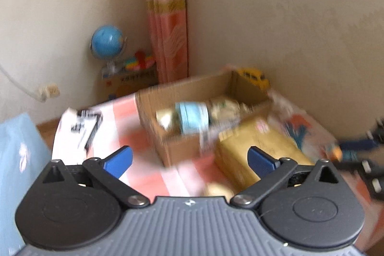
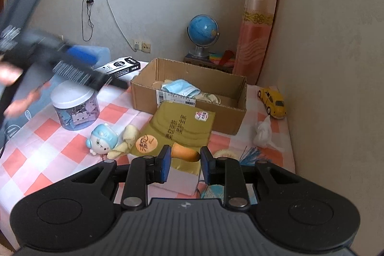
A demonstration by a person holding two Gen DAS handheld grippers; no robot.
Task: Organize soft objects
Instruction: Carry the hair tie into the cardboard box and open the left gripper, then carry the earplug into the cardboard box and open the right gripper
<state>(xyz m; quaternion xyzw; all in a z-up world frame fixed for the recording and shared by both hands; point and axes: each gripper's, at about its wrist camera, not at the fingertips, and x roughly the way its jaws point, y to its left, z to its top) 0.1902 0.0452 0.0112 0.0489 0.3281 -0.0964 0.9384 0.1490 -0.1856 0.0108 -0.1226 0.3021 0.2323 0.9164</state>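
- Right gripper (image 2: 184, 163) first: jaws drawn in close with a gap left between the pads. An orange-brown rounded thing (image 2: 186, 153) shows in that gap, but I honestly can't tell if the pads pinch it or it just lies on the table behind them.
- Left gripper (image 1: 189, 161) is spread wide with nothing between the jaws, hovering near the cardboard box (image 1: 192, 150). That view is blurry.
- Soft stuff still out on the checked tablecloth (image 2: 48, 136): a yellowish cloth (image 2: 127, 138) right beside a little blue-capped doll head (image 2: 103, 139), and a crumpled white tissue (image 2: 262, 134) near the yellow toy car (image 2: 273, 100).
- Handling guess: the cloth and tissue look featherlight and floppy, so they'll sag and drape. I'd pinch a bunched fold in the middle, not a thin edge.
- The tissue probably tears easily, so go gentle.
- Already in the box: a pale blue face mask (image 2: 181, 88) on top of some cream fabric (image 2: 211, 97).
- The olive-gold packet (image 2: 184, 128) leans against the box front. It looks stiffer and flat, not sure it counts as soft.
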